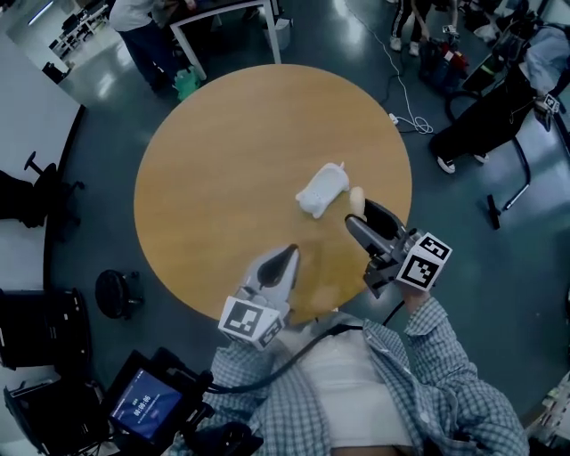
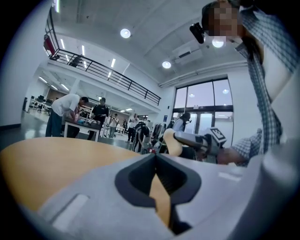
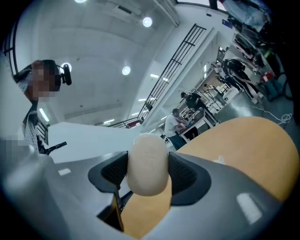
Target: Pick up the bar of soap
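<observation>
The cream, oval bar of soap (image 3: pixel 147 165) sits clamped between the pads of my right gripper (image 3: pixel 147 171), which is shut on it. In the head view that gripper (image 1: pixel 358 212) is lifted over the right side of the round wooden table (image 1: pixel 223 160), with the soap (image 1: pixel 356 200) at its tips. My left gripper (image 1: pixel 289 256) hovers near the table's front edge; its jaws (image 2: pixel 156 161) meet at the tips and hold nothing. From the left gripper view, the soap (image 2: pixel 170 140) shows in the right gripper (image 2: pixel 176 138) ahead.
A white soap dish or holder (image 1: pixel 321 190) lies on the table just left of the right gripper. People, chairs and a white table (image 1: pixel 223 18) stand around the floor beyond. A cable (image 1: pixel 405 98) trails at the far right.
</observation>
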A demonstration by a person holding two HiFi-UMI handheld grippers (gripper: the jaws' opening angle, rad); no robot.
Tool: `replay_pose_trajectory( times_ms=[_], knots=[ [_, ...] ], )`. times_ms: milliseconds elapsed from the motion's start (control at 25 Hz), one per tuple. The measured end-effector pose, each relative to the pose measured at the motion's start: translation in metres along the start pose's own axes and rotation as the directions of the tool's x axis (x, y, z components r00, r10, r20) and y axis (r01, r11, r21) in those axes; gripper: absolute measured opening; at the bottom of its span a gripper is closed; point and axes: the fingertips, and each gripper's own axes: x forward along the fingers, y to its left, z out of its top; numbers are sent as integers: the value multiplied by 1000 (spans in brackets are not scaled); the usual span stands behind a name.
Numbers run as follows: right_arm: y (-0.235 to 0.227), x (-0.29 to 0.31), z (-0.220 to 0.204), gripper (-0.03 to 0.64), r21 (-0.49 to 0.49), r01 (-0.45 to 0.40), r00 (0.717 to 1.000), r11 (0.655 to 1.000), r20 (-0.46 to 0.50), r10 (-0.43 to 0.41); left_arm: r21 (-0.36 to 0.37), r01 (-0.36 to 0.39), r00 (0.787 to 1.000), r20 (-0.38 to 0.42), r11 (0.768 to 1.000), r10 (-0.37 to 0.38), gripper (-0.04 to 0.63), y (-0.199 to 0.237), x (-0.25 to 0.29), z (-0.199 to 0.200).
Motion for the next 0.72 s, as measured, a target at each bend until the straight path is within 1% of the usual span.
replay_pose_trajectory(
  times_ms=[160, 240, 720],
  knots=[
    [8, -19, 1, 273, 97, 5, 996, 995, 91, -14, 7, 25, 1000, 0, 1000, -25, -2, -6, 4, 0],
    [8, -26, 3, 273, 124, 7, 991, 992, 128, -23, 4, 26, 1000, -1, 1000, -26, -2, -8, 5, 2],
    [14, -34, 4, 273, 153, -6, 985, 988, 173, -21, 12, 31, 999, -8, 999, -31, -2, -10, 3, 1]
  ],
)
